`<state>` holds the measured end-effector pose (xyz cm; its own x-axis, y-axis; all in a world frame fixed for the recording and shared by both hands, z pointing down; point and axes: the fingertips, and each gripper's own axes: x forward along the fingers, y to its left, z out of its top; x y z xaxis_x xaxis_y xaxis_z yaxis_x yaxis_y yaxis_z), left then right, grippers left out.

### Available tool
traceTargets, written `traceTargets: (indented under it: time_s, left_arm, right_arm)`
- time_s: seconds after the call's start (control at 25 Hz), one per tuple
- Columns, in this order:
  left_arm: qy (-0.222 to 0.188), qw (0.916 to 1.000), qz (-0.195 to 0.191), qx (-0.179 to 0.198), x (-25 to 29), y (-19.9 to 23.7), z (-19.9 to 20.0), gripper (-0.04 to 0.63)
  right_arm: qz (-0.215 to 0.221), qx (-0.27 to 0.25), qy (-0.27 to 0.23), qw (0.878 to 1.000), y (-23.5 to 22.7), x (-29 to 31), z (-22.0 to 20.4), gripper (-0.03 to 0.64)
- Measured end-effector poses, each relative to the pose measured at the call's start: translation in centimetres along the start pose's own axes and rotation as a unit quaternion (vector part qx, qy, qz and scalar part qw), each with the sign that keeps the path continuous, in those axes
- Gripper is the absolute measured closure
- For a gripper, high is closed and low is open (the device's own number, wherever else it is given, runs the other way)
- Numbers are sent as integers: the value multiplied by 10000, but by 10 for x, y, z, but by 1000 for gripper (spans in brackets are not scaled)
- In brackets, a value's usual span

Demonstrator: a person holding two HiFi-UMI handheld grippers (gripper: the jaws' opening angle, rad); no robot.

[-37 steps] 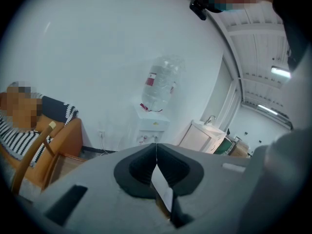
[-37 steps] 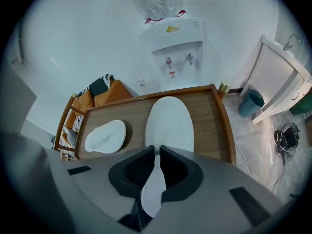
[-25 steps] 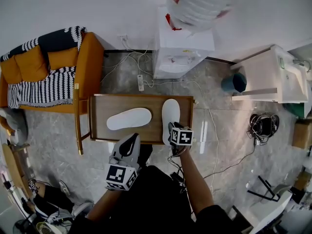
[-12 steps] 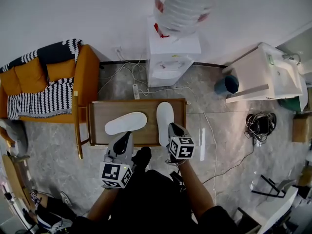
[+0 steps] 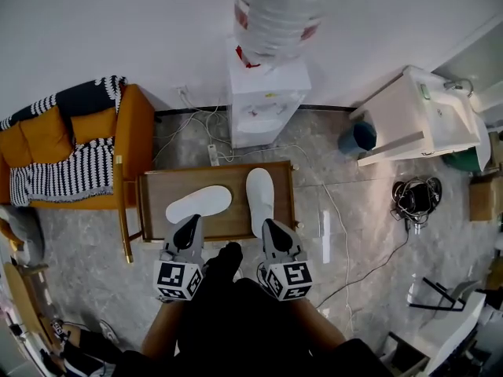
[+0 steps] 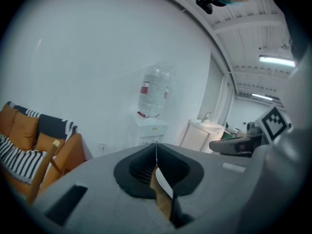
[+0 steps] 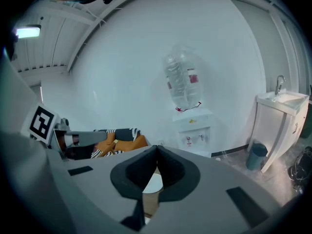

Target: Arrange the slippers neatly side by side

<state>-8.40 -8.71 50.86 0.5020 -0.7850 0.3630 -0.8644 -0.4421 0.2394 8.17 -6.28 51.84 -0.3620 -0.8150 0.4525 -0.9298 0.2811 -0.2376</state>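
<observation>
Two white slippers lie on a low wooden table [image 5: 151, 210]. The left slipper [image 5: 199, 203] lies slantwise, its toe pointing right and away. The right slipper [image 5: 260, 198] lies straight, its toe pointing away from me. My left gripper [image 5: 187, 231] is shut and empty, held just short of the table's near edge below the left slipper. My right gripper [image 5: 270, 228] is shut and empty too, just behind the heel of the right slipper, apart from it. Through the closed jaws in the right gripper view, a bit of the white slipper [image 7: 153, 183] shows.
An orange armchair with a black-and-white throw [image 5: 67, 151] stands left of the table. A water dispenser [image 5: 263, 93] with a big bottle is against the wall behind it, cables [image 5: 206, 128] on the floor. A white sink cabinet [image 5: 424, 124] and a dark bin [image 5: 355, 138] are at right.
My right gripper has let go of the right slipper, drawn back toward me and shut. The left gripper has drawn back a little as well. Both slippers lie where they were.
</observation>
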Motion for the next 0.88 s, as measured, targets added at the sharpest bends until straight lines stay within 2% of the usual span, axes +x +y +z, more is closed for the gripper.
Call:
traceTargets:
  time_s: [0.08, 0.2, 0.32, 0.4, 0.48, 0.56, 0.6, 0.72, 0.88]
  left_arm:
    - [130, 9993, -276, 236, 6, -3, -11, 577]
    - [466, 9950, -335, 817, 14, -1, -35, 577]
    - [1098, 9807, -567, 1513, 26, 5, -72, 575]
    - [1649, 9693, -891, 1595, 32, 5, -98, 556]
    - [1916, 9622, -1005, 1652, 38, 11, -120, 447]
    - [2056, 9550, -967, 1909, 44, 21, -140, 446]
    - [2189, 9481, -949, 2099, 46, 26, -149, 443]
    - [2692, 9207, -1008, 2639, 54, 34, -178, 440]
    - [3103, 8974, -1021, 2966, 64, 45, -211, 428]
  right_arm:
    - [80, -7, -6, 10000, 6, -1, 0, 603]
    - [134, -68, -13, 9999, 11, -4, 1, 603]
    - [140, -77, -30, 9999, 10, -4, 4, 603]
    - [139, -118, 12, 9998, 9, -3, 4, 603]
    - [136, -117, 65, 9998, 6, -1, 3, 603]
    - [128, -94, 87, 9998, 4, -1, 2, 603]
    - [120, -85, 87, 9999, 4, -1, 2, 603]
    - [87, -71, 96, 9999, 1, 0, 3, 603]
    - [90, -67, 169, 9998, 0, 3, 0, 603]
